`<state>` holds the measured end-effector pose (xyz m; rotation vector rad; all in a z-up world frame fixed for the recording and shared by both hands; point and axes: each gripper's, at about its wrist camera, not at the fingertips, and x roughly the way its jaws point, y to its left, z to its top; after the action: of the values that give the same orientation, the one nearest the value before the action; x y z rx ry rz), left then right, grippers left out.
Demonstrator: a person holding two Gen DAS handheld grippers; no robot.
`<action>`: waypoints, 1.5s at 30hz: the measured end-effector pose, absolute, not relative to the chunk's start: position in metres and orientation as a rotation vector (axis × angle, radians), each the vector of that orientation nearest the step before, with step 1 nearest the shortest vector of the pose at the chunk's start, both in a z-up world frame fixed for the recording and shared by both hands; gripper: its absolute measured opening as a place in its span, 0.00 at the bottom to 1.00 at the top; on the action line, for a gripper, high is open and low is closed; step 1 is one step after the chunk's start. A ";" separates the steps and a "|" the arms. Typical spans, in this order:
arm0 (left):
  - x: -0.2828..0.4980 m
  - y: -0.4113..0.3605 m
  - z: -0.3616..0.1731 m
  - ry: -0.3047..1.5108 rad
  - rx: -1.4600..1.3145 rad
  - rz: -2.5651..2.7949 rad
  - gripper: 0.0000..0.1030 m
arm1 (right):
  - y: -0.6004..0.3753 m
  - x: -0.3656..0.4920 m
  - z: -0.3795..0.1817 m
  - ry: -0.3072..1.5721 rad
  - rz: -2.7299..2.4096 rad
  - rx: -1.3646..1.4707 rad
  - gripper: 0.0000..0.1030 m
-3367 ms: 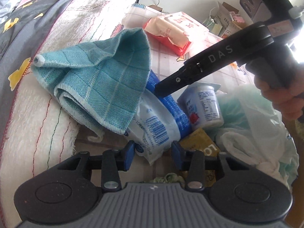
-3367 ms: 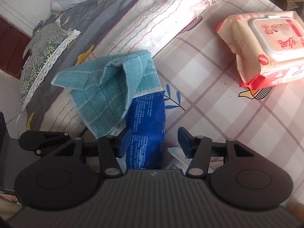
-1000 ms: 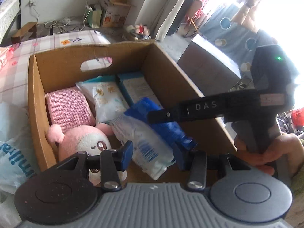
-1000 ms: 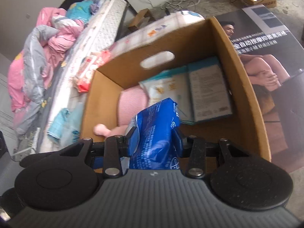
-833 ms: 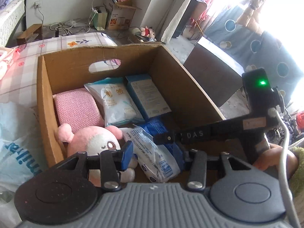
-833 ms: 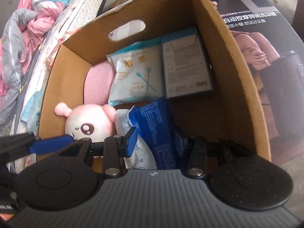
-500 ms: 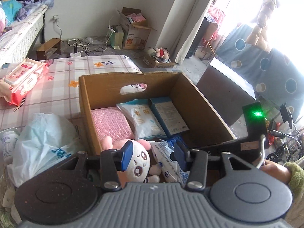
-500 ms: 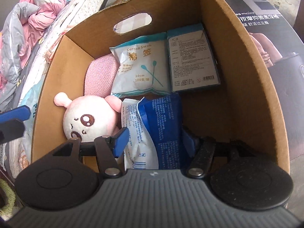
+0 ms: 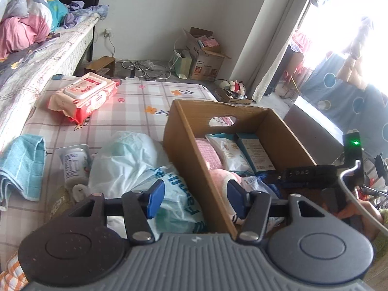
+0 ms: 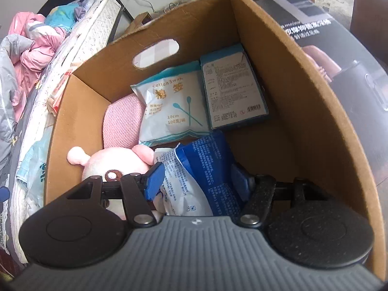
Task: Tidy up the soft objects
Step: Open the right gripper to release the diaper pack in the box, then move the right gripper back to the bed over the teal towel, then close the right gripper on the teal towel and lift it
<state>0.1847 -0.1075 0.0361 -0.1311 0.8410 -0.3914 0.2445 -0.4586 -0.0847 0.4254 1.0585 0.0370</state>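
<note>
I've pulled my left tongs [image 9: 194, 195] back from the box [image 9: 184, 150], jaws opening, empty; towel [image 9: 23, 162] and wipes [image 9: 83, 93] remain outside it. My right tongs [image 10: 194, 178] stand wide; the blue pack [image 10: 203, 167] lies released inside.

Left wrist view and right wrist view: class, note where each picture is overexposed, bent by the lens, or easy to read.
Left wrist view: the doorway at upper right is blown out white, and the wall corner bows from fisheye distortion. Right wrist view: light is even, the print on the cotton swab pack is legible, and the box wall curves strongly toward the frame edge.
</note>
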 end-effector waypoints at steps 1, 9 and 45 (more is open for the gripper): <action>0.182 -0.101 0.036 0.834 -0.131 -0.382 0.59 | -0.457 0.242 -0.079 1.041 0.036 0.415 0.59; 0.155 -0.044 0.038 0.767 -0.092 -0.266 0.70 | -0.425 0.235 -0.028 0.968 0.140 0.399 0.62; 0.288 0.097 -0.061 0.965 0.027 0.110 0.24 | -0.008 0.465 -0.106 1.469 0.708 0.527 0.88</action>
<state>0.2879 0.0974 -0.0612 0.0274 0.9653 0.1101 0.4645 -0.0082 -0.1059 0.5267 1.4688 0.7078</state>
